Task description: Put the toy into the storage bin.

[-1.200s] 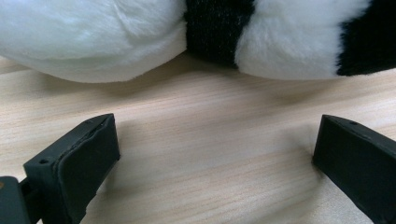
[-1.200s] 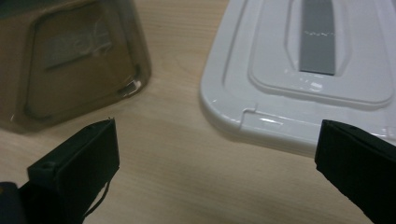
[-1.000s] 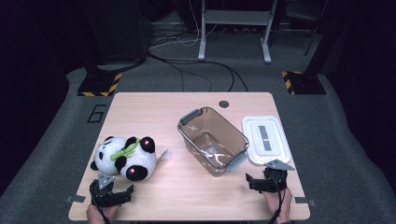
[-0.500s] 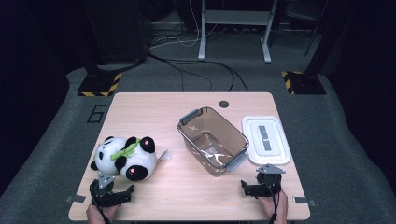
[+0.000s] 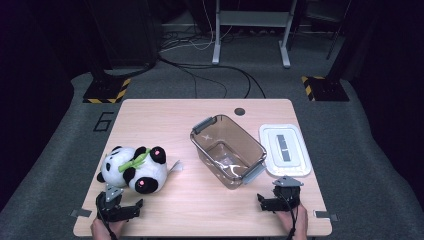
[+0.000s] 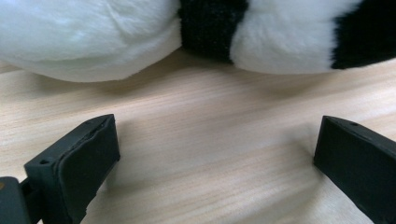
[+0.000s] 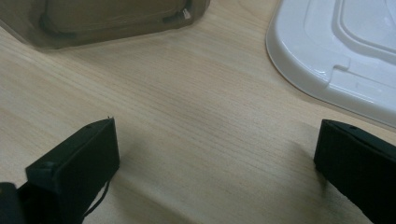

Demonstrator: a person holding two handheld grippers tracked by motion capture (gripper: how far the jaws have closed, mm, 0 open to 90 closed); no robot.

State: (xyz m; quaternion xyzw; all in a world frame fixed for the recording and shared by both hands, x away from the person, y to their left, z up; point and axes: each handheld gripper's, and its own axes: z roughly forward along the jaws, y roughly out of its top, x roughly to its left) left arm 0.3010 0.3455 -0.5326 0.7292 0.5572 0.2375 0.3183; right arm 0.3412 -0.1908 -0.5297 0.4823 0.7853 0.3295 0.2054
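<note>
From above, my right tool (image 5: pixel 271 202) has slid inward along the counter (image 5: pixel 200 115) edge toward the clear bin (image 5: pixel 227 150); my left tool (image 5: pixel 120 209) stays below the plush panda (image 5: pixel 134 169). Left gripper view: jaws wide, empty, panda just ahead. Right gripper view: jaws wide, empty, between bin and white lid (image 7: pixel 345 51). I judge grasping hasn't begun.

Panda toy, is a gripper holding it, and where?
No. Both grippers are open and empty; the left gripper sits just short of the panda plush, not touching it.

Each black tool (image 5: pixel 121 210) (image 5: pixel 276 200) has two blocky jaws and a grey three-cornered top plate.
</note>
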